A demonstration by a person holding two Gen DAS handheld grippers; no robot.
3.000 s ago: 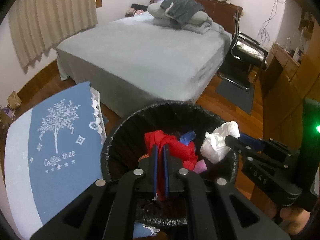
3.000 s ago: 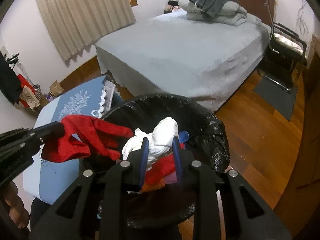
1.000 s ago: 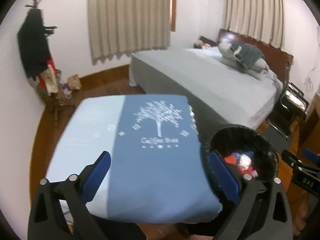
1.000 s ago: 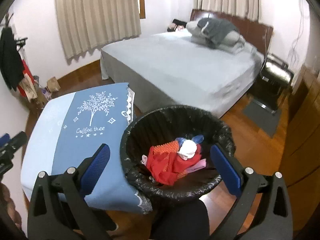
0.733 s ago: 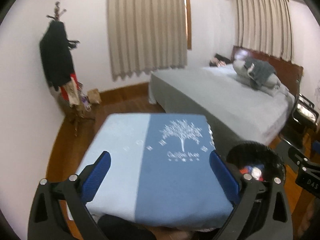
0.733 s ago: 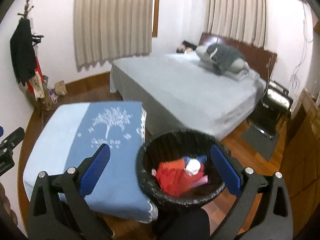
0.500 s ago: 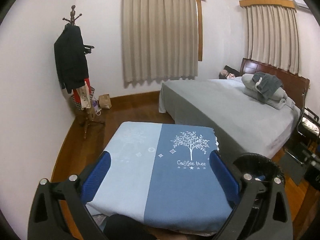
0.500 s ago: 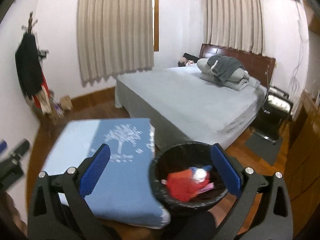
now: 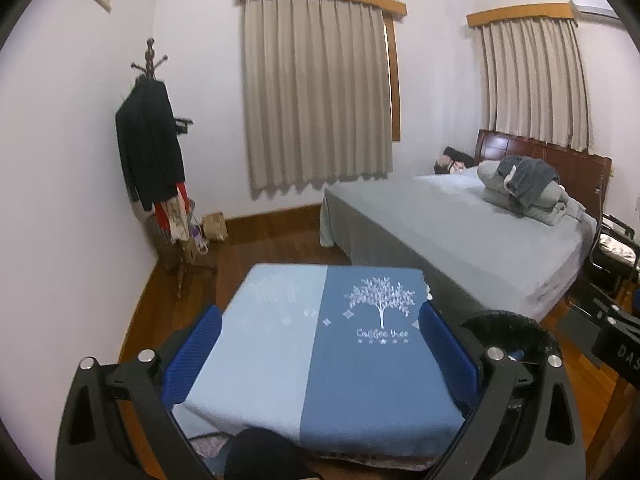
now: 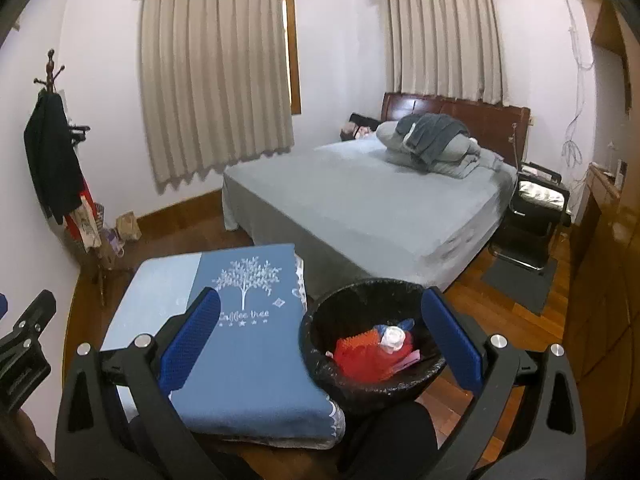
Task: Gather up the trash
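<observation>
Trash [image 10: 370, 350] fills bin [image 10: 320, 344]; cloth [image 10: 248, 344] reads "Coffee tree"; both tools released.

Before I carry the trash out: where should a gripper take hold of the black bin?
Probably the rim of the black bin where the liner folds over it, on the near side facing the right gripper. Come from above, one finger inside and one outside. The wall looks too wide to span, and the red trash sits below the rim.
</observation>
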